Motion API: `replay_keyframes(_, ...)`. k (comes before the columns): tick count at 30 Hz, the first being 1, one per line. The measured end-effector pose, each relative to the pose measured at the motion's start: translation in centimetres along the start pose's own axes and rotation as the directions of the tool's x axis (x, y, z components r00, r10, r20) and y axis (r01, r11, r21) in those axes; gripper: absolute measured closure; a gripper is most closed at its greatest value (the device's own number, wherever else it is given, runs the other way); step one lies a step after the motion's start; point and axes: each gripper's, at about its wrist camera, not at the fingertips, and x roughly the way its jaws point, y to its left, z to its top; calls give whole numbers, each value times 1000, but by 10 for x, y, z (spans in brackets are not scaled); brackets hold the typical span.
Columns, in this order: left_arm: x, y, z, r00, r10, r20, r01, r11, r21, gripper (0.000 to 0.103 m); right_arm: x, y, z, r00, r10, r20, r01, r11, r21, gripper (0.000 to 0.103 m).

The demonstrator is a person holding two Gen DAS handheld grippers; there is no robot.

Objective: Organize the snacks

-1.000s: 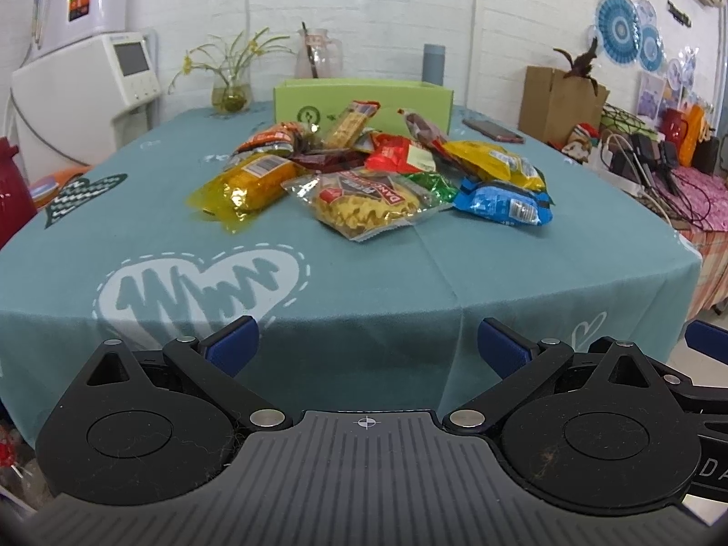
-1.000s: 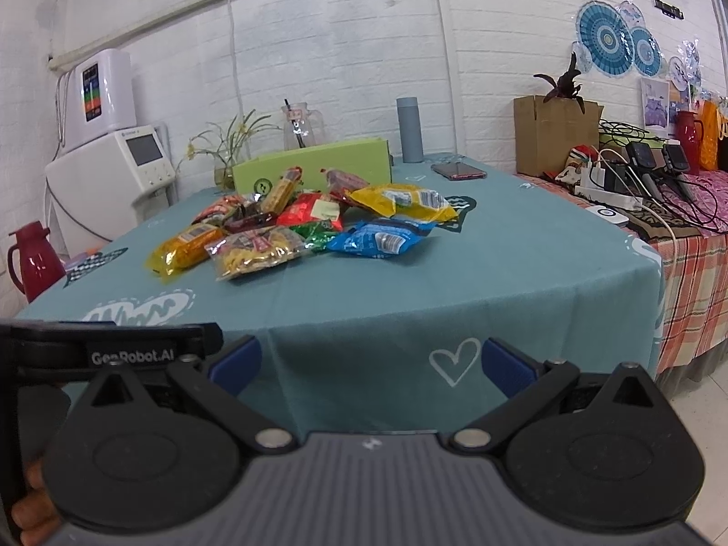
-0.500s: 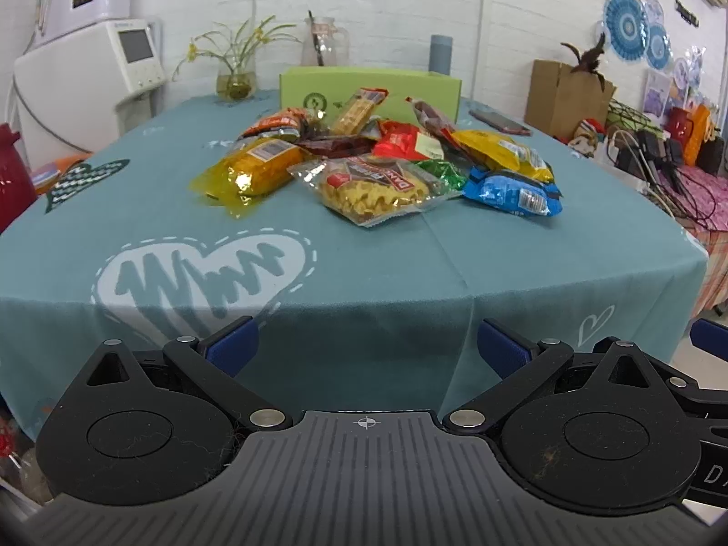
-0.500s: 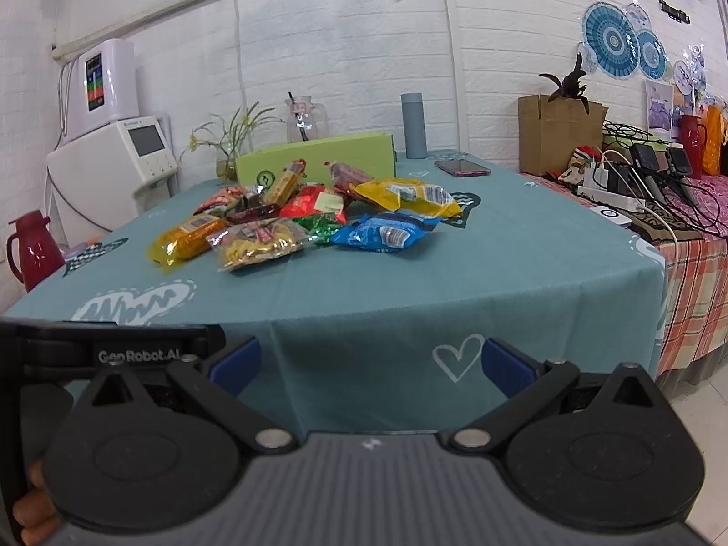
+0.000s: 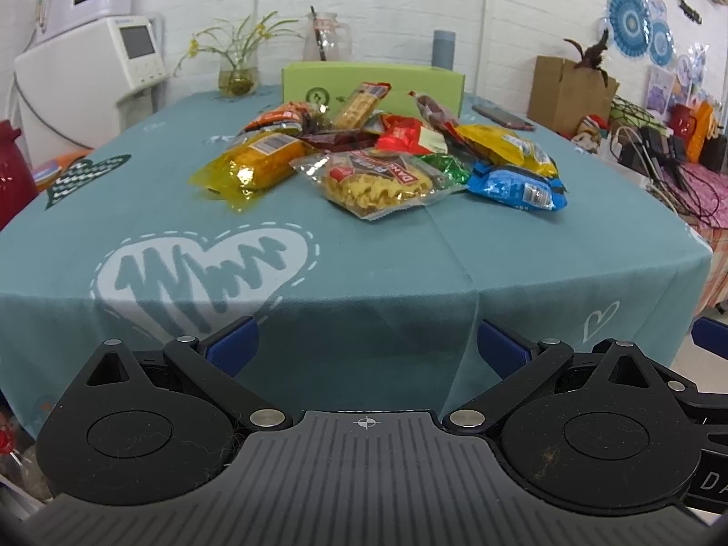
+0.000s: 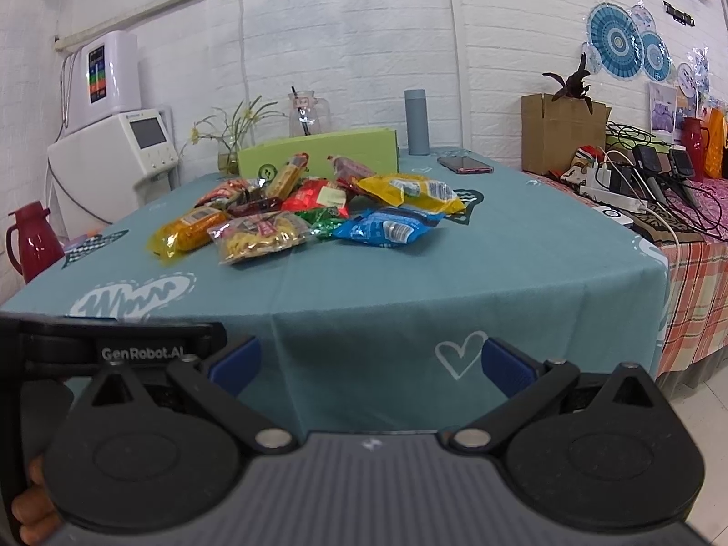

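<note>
A table covered by a teal cloth (image 5: pixel 523 268) with white heart drawings filled the middle of the room, in front of a white painted brick wall (image 6: pixel 346 32). The pile of colourful plastic snack packets (image 5: pixel 386 154) lay in the centre of the cloth, well apart from both tools. Just behind the pile, at the far side, stood a light green cardboard box (image 5: pixel 409 82), and near it a grey cylindrical bottle (image 6: pixel 417 122) and a glass vase with yellow flowers (image 5: pixel 237 70). A white water dispenser (image 6: pixel 123 145) stood at the far left, and a brown cardboard box (image 6: pixel 562 134) at the right. The left gripper (image 5: pixel 364 348) hovered before the near table edge, its 2 blue pads spread wide and holding nothing. The right gripper (image 6: pixel 371 364) was released the same way.
</note>
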Motion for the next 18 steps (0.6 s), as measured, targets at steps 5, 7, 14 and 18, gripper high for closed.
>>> replay_keyframes(5, 2, 0, 0, 1000, 4, -7, -4, 1000, -1, 11, 2, 0, -1, 1000, 4, -5, -4, 1000, 0, 0)
replay_keyframes(7, 2, 0, 1, 1000, 11, -7, -11, 1000, -1, 11, 4, 0, -2, 1000, 10, -11, -10, 1000, 3, 0)
replay_keyframes(14, 10, 12, 17, 1000, 16, -7, -16, 999, -30, 11, 8, -8, -2, 1000, -1, -11, 1, 1000, 1, 0)
replay_keyframes(18, 25, 25, 34, 999, 48, -5, -48, 997, -61, 11, 21, -16, 8, 999, -13, 51, 12, 1000, 29, 0)
